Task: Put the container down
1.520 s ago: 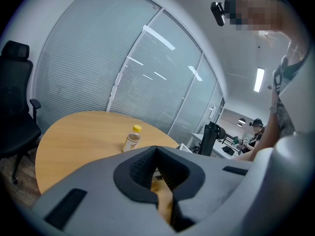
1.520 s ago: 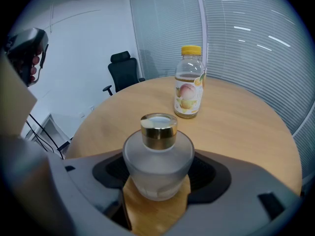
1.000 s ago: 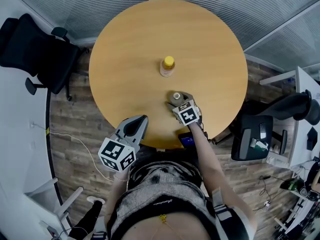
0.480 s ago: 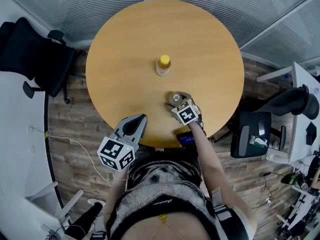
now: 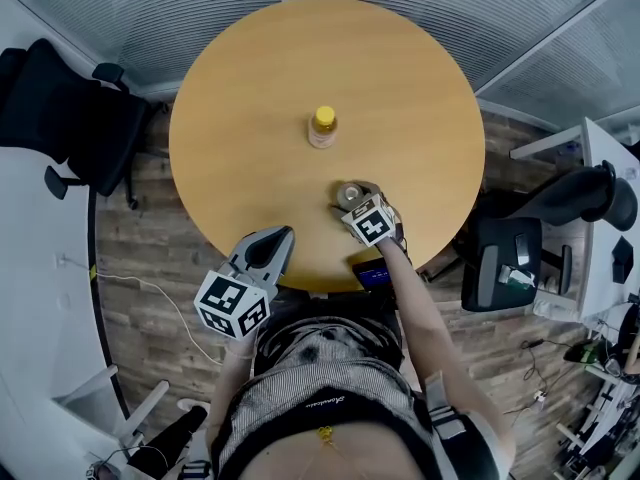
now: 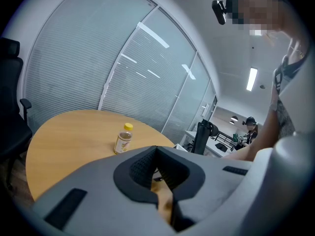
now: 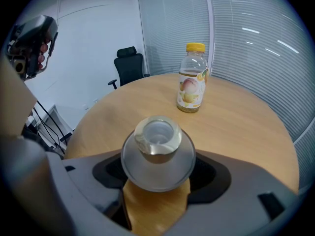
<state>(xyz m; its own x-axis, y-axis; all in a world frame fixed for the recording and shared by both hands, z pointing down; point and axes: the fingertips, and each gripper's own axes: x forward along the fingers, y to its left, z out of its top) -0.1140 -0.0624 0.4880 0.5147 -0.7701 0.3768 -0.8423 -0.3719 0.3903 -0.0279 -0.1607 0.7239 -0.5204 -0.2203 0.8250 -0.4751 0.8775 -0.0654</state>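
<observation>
Near the front edge of the round surface [image 5: 250,98], the right gripper [image 5: 356,204] has its jaws closed on the container [image 5: 350,194], a small metal vessel with an open neck. The right gripper view confirms the hold: the jaw pads press on either side of the container [image 7: 157,151], which stands upright between them.

Whether its base touches the surface cannot be settled. The head view shows it over the wood, and the right gripper view shows wood directly beneath it, but any gap is not visible; it appears low, possibly resting.

A bottle [image 5: 321,127] with a yellow cap stands upright towards the middle of the surface, well apart from the container.

The left gripper [image 5: 268,248] hangs at the rim of the surface, in front of the person. Its jaws are together and nothing sits between them.

Assessment: the task is well advanced but not complete. The container is at or close to its resting place, upright. Remaining: confirm contact with the surface, open the right jaws and draw the gripper clear without tipping the vessel.
</observation>
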